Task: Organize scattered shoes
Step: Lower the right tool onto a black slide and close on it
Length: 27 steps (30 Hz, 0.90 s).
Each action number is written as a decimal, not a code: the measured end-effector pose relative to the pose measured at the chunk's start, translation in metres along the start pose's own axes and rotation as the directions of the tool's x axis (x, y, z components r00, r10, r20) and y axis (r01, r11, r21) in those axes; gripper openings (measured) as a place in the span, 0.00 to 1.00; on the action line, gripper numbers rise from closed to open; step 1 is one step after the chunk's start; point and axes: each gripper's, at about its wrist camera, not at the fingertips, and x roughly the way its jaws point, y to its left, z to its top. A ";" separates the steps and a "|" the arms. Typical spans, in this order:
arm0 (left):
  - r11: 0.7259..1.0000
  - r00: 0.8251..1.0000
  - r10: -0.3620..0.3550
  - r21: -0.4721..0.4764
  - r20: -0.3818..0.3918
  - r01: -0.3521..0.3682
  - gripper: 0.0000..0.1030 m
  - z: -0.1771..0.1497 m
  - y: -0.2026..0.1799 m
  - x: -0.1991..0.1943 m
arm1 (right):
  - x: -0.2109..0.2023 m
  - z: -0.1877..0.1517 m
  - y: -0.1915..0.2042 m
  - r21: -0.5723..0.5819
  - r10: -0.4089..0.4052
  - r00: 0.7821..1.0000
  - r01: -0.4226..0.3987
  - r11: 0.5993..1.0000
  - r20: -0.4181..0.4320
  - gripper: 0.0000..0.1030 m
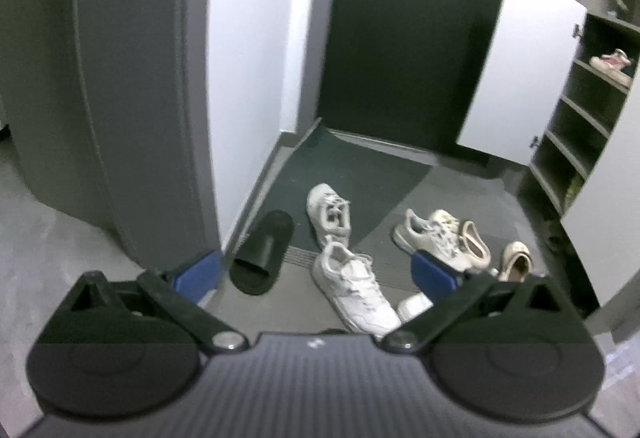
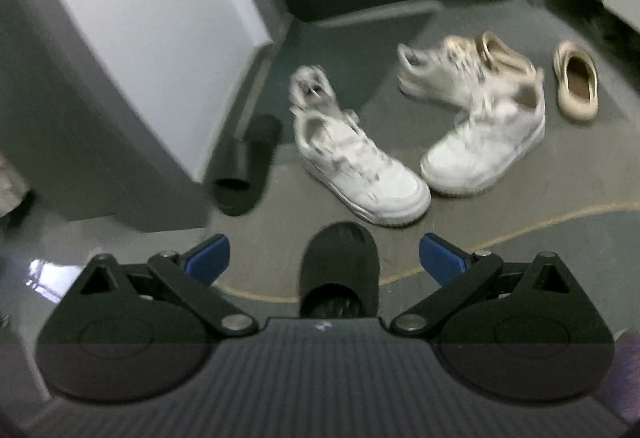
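Shoes lie scattered on the grey entry floor. In the left wrist view a black slide lies by the wall corner, two white sneakers sit mid-floor, and a white sneaker and beige slip-ons lie to the right. My left gripper is open and empty above them. In the right wrist view my right gripper is open, with a second black slide on the floor between its fingers, untouched. White sneakers lie beyond.
An open shoe cabinet with shelves stands at the right, its white door swung out. A pink shoe sits on an upper shelf. A dark doormat lies before the dark door. A grey wall corner is at the left.
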 end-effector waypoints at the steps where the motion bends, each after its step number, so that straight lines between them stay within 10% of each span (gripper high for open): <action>1: 1.000 1.000 0.003 -0.008 0.001 -0.003 1.00 -0.001 0.004 -0.001 | 0.025 -0.013 0.001 -0.008 -0.013 1.000 0.013 1.000 -0.007 1.00; 13: 0.998 0.998 0.028 -0.056 -0.053 -0.031 1.00 0.006 0.020 0.022 | 0.176 -0.101 0.038 -0.271 -0.163 0.986 0.148 0.951 -0.032 1.00; 27: 0.998 0.994 0.009 -0.053 -0.108 -0.015 1.00 0.004 0.003 0.043 | 0.212 -0.111 0.040 -0.133 -0.211 0.977 0.205 0.970 -0.036 1.00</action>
